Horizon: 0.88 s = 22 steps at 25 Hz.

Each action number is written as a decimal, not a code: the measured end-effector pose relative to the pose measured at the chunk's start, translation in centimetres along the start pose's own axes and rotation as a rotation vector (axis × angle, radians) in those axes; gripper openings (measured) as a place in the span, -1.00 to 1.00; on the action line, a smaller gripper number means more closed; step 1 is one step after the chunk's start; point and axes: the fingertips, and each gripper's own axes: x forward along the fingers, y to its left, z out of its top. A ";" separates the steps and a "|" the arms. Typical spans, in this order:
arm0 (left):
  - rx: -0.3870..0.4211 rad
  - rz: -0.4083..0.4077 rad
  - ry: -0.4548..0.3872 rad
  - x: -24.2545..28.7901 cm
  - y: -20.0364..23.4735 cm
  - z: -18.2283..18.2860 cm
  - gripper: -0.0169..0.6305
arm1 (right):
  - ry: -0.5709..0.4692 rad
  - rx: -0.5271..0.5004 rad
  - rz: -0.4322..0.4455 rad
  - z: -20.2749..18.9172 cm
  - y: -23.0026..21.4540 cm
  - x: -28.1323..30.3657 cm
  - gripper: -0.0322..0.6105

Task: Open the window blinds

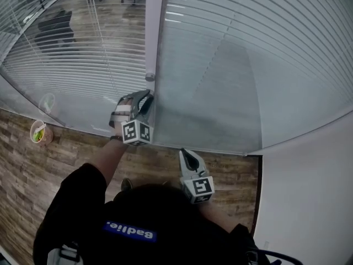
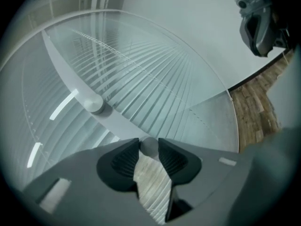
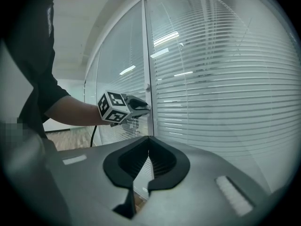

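Note:
White slatted blinds [image 1: 248,54] hang shut behind glass on both sides of a grey upright frame [image 1: 155,32]. Two round knobs sit on that frame. The upper knob [image 1: 150,76] [image 2: 93,102] is free. My left gripper [image 1: 145,99] [image 2: 149,147] is at the frame just below it, shut on the lower knob [image 2: 149,145], which shows between its tips. In the right gripper view the left gripper [image 3: 141,108] touches the frame [image 3: 149,69]. My right gripper [image 1: 189,158] [image 3: 148,141] hangs lower and nearer to me, shut on nothing, pointing at the right-hand blinds [image 3: 221,79].
A wood-plank floor [image 1: 33,170] runs along the foot of the glass, with a small bowl [image 1: 39,131] on it at the left. A white wall [image 1: 309,203] closes the right side. Office chairs [image 1: 55,26] stand beyond the left pane.

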 end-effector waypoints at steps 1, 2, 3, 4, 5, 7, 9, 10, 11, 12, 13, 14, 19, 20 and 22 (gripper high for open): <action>-0.036 -0.004 -0.002 0.0 0.1 0.0 -0.58 | -0.003 0.001 0.002 0.1 0.1 0.0 -0.89; -0.072 -0.007 -0.003 0.0 0.1 0.1 -0.56 | -0.004 0.000 0.002 0.2 0.1 -0.1 -0.89; -0.106 -0.009 -0.003 0.1 0.2 0.1 -0.56 | -0.005 -0.002 0.001 0.2 0.0 -0.1 -0.89; -0.140 -0.011 -0.003 0.1 0.2 0.1 -0.56 | -0.005 -0.003 -0.003 0.1 0.0 -0.2 -0.89; -0.176 -0.012 -0.003 0.1 0.2 0.1 -0.56 | -0.005 -0.003 -0.005 0.1 -0.1 -0.2 -0.89; -0.251 -0.013 -0.002 0.1 0.3 0.0 -0.56 | -0.004 0.002 -0.006 0.2 0.0 -0.3 -0.89; -0.321 -0.012 -0.002 0.1 0.3 -0.1 -0.56 | -0.002 0.007 -0.005 0.3 0.2 -0.4 -0.89; -0.354 -0.010 -0.003 0.1 0.4 -0.1 -0.56 | -0.005 0.010 -0.004 0.6 0.3 -0.4 -0.89; -0.389 -0.008 -0.004 0.1 0.4 -0.1 -0.56 | -0.009 0.015 -0.002 0.9 0.4 -0.4 -0.89; -0.426 -0.007 -0.005 0.1 0.5 -0.1 -0.56 | -0.010 0.019 -0.002 0.9 0.5 -0.5 -0.89; -0.464 -0.005 -0.007 0.1 0.5 -0.1 -0.56 | -0.008 0.020 -0.005 0.8 0.4 -0.5 -0.89; -0.502 -0.004 -0.009 0.2 0.6 -0.1 -0.56 | -0.005 0.018 -0.008 0.7 0.3 -0.5 -0.89; -0.727 -0.008 -0.022 0.1 1.1 -0.2 -0.56 | -0.003 0.008 -0.015 0.3 0.0 -0.5 -0.89; -0.782 -0.011 -0.023 0.0 1.3 -0.2 -0.56 | -0.005 0.008 -0.014 0.4 0.1 -0.5 -0.89; -0.882 -0.019 -0.023 -0.1 1.6 -0.1 -0.57 | -0.007 0.012 -0.015 0.5 0.1 -0.5 -0.89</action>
